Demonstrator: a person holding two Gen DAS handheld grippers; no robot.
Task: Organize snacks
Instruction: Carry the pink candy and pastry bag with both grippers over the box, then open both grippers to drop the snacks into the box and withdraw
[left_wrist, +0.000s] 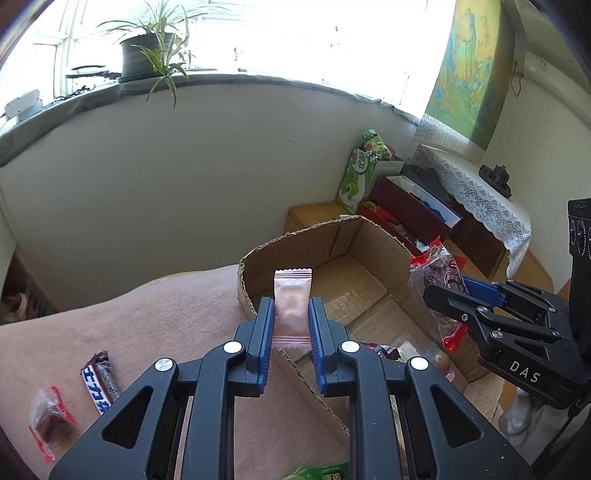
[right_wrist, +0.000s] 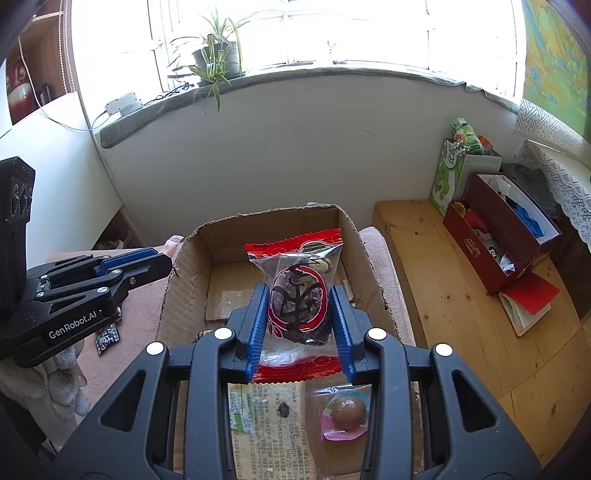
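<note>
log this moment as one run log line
left tool: shut on pink packet | right tool: shut on red packet | both over cardboard box

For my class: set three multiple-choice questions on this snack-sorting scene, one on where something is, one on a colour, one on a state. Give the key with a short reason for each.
1. Where does the blue-and-white chocolate bar lie?
A. inside the cardboard box
B. on the pink cloth beside the box
C. on the windowsill

2. What colour are the sealed ends of the packet in the right gripper?
A. red
B. green
C. yellow

3. What is the state of the left gripper?
A. open and empty
B. shut on a pale pink sachet
C. shut on a green packet

Key:
1 B: the bar rests on the pink cloth, left of the cardboard box.
2 A: red crimped edges show at the packet's top and bottom.
3 B: both blue pads press the sides of the pale pink sachet.
</note>
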